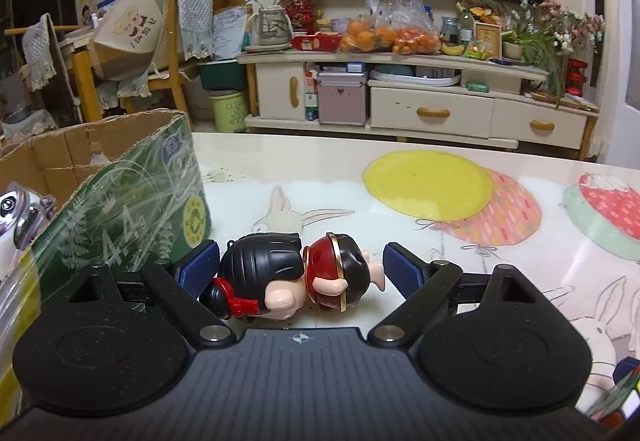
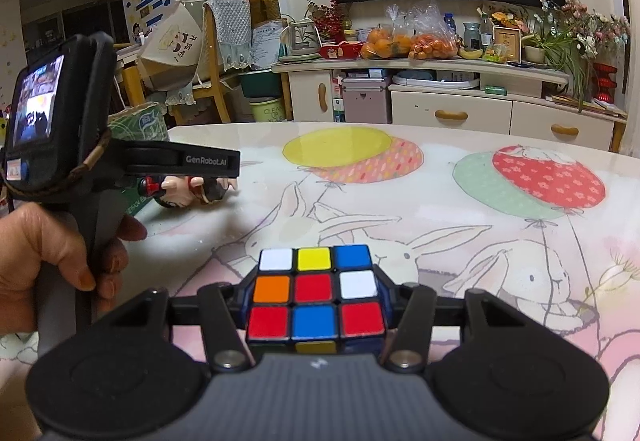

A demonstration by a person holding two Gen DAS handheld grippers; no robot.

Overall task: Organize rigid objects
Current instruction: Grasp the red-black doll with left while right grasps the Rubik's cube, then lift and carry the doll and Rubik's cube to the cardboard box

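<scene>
A toy figurine (image 1: 296, 281) of two black-haired dolls, one with a red cap, lies on its side on the table. My left gripper (image 1: 300, 267) stands open around it, with a blue pad close to each end; I cannot tell whether the pads touch it. In the right wrist view a hand (image 2: 44, 253) holds that gripper, and one of its fingers (image 2: 188, 161) covers the figurine (image 2: 188, 189). My right gripper (image 2: 316, 291) is shut on a Rubik's cube (image 2: 316, 287), pads snug against both sides, low over the table's near part.
An open cardboard box (image 1: 132, 177) with green print stands left of the figurine, a panda-faced toy (image 1: 16, 213) at its near edge. The table (image 2: 460, 209) has a glossy cover with balloons and rabbits. Chairs and a TV cabinet (image 1: 432, 109) stand beyond the far edge.
</scene>
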